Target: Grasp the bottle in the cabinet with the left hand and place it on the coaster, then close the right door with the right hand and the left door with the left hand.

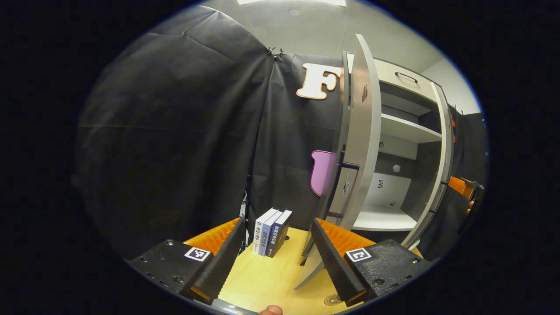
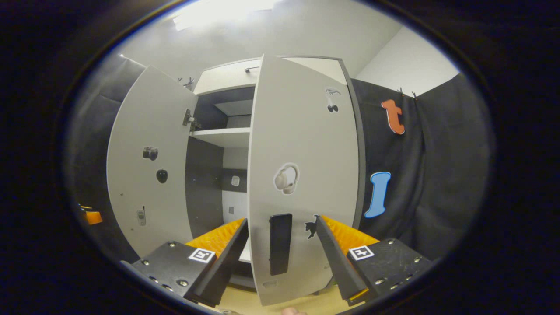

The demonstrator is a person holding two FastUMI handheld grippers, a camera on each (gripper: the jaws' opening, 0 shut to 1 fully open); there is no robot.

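Observation:
My left gripper (image 1: 278,223) is open over the wooden table (image 1: 267,275), with nothing between its fingers. To its right stands the grey cabinet (image 1: 407,131). The left door (image 1: 361,144) is swung out edge-on toward me, and the shelves I see are bare. A small round patterned disc (image 1: 332,299), perhaps the coaster, lies by my right finger. My right gripper (image 2: 282,221) is open in front of the right door (image 2: 302,144). Its fingers flank the door's dark vertical handle (image 2: 280,243) without pressing on it. The left door (image 2: 148,175) stands wide open.
Three books (image 1: 272,232) stand upright on the table just beyond my left gripper. The other gripper (image 1: 463,187) shows past the right door (image 1: 442,166). Black cloth walls close in behind and on both sides.

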